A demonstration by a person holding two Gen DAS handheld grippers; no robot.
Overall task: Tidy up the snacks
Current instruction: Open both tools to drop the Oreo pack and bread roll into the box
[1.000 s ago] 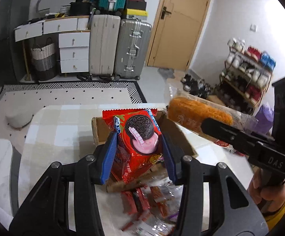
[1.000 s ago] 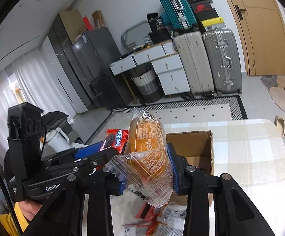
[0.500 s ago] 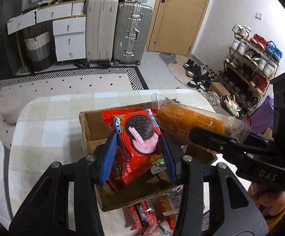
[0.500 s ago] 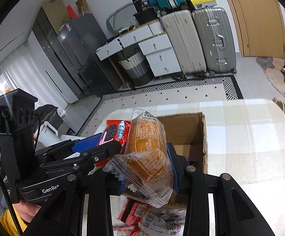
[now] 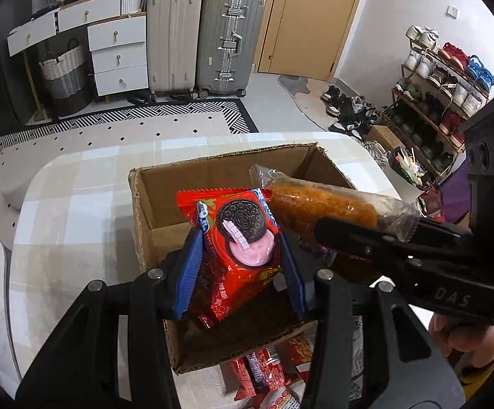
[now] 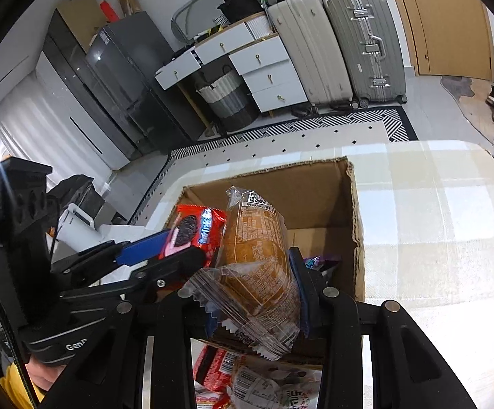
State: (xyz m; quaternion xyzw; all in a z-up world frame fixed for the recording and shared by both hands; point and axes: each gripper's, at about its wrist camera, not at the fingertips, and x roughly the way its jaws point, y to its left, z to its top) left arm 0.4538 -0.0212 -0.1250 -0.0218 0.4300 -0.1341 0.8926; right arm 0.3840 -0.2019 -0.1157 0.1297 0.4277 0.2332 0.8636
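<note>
Both tongs are clamped on snacks above an open cardboard box [image 5: 219, 177]. Left tongs [image 5: 240, 266] grip a red Oreo packet [image 5: 236, 238] between blue pads, the packet standing upright with its lower end inside the box mouth. Right tongs [image 6: 257, 289] pinch a clear-wrapped orange-brown bread roll [image 6: 253, 238] by its lower half, the crimped wrapper end hanging toward the camera and the roll's far end over the box interior. In the left wrist view the roll lies just right of the Oreo packet, the two close together or touching; which of these cannot be told. A person's hand [image 5: 461, 337] with a yellow cuff shows under the right tool's body.

Nearest the cameras, loose snack packets [image 5: 264, 371], red and white ones, lie on the counter [image 5: 76, 204] against the box's near wall. Something in a purple wrapper [image 6: 315, 260] sits inside the box. The counter carries a pale checked cloth.

Beyond the counter lies a patterned black-and-white rug [image 5: 144, 122]. Further off stand two suitcases [image 5: 206, 34], white drawers [image 5: 117, 54], a woven basket [image 5: 64, 75] and a wooden door [image 5: 308, 17]. A shoe rack [image 5: 441, 78] stands at the right.
</note>
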